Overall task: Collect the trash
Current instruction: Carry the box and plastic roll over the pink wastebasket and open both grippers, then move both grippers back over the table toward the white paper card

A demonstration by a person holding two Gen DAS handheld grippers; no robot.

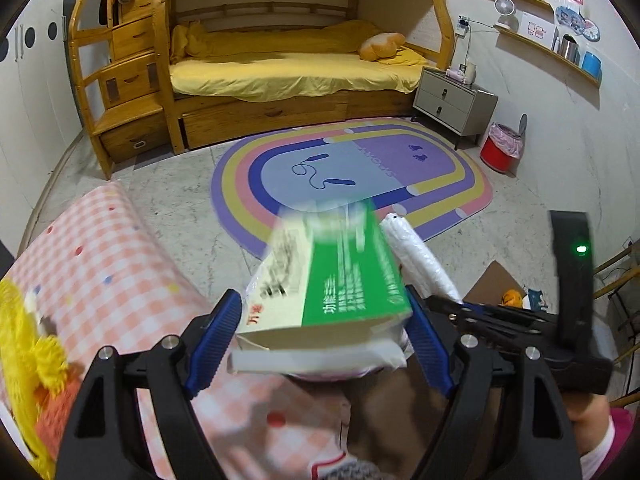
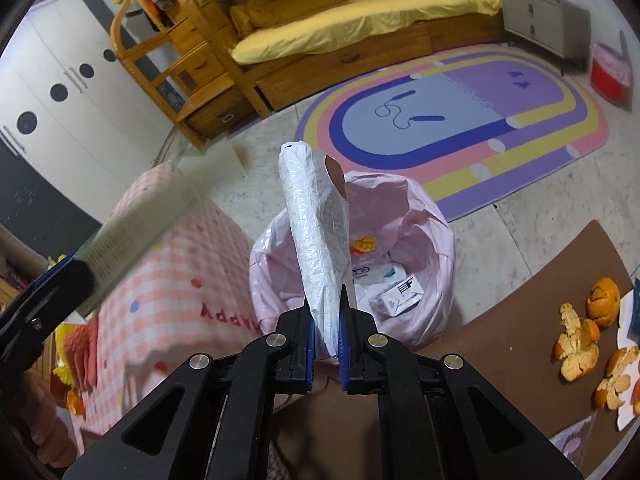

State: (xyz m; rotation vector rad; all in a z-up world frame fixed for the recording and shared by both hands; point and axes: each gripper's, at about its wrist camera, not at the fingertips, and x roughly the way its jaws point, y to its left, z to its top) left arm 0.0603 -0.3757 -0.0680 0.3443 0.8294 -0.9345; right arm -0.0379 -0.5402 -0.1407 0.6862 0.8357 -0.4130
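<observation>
My left gripper (image 1: 320, 320) pinches the green-and-white box (image 1: 332, 280) across its width, and my right gripper (image 2: 325, 334) squeezes the flattened white wrapper (image 2: 316, 240) directly above the pink trash bag (image 2: 424, 320), which I judge ready for dropping.

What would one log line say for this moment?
left hand-held gripper: holds green-white box | right hand-held gripper: holds white wrapper | pink-lined bin: below

Room's pretty colorful: wooden bunk bed (image 1: 280, 76) with yellow sheets, a pastel oval rug (image 1: 352, 168) on the marble floor, grey nightstand (image 1: 454, 100) beside the bed, pink checkered cloth (image 2: 168, 280) nearby.
</observation>
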